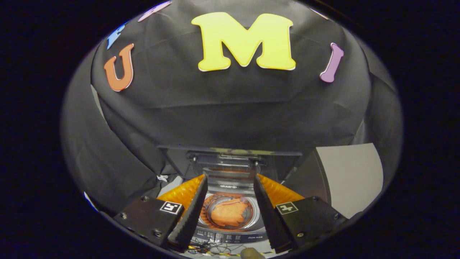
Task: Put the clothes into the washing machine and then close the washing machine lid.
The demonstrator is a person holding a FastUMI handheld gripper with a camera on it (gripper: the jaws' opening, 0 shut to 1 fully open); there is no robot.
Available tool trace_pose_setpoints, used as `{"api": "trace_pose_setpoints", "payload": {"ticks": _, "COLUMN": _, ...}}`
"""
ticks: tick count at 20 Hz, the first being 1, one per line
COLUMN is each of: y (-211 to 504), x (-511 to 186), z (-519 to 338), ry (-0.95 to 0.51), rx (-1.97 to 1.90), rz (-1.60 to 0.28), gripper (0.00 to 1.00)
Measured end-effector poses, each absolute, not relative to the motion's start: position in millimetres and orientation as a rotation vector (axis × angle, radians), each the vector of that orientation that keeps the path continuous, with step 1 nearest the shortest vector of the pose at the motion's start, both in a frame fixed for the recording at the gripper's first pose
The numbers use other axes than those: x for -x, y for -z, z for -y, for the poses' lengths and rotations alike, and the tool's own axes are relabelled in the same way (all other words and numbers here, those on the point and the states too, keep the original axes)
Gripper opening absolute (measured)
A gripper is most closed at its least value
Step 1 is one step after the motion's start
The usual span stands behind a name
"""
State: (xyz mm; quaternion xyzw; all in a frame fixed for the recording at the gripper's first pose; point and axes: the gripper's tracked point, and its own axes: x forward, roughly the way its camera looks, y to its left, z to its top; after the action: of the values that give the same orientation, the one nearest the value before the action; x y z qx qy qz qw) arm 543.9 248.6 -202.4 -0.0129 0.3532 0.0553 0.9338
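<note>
hovering above a small top-loading washing machine, the tongs are spread wide apart with nothing held between them. both fingers slant outward from tip to base, and the gap between them frames the machine's open drum. an orange piece of clothes lies bunched inside the drum, resting at the bottom, ringed by the drum wall, which reflects orange. the cloth is clear of both fingers, sitting well below and between them.

washing machine lid is up, standing roughly upright at the back of the machine, just beyond the fingertips; its dark underside faces the camera and its top edge runs as a flat bar across the view. the control panel strip sits at the machine's near edge, below the drum opening, markings too small to tell. a tangle of thin wires lies just in front of the panel, near the base of the left finger. a rounded tan object pokes in next to the wires, cannot tell what it is.

grey flat panel stands off to the right of the machine, beyond the right finger. black cloth wall hangs behind everything. whatever carries the machine is hidden.
</note>
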Motion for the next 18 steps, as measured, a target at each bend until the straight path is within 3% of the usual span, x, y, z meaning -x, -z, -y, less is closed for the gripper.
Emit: {"api": "trace_pose_setpoints", "payload": {"ticks": 18, "y": 195.9, "x": -637.6, "z": -261.4, "ry": -0.09, "rx": 0.012, "rz": -0.727, "gripper": 0.81}}
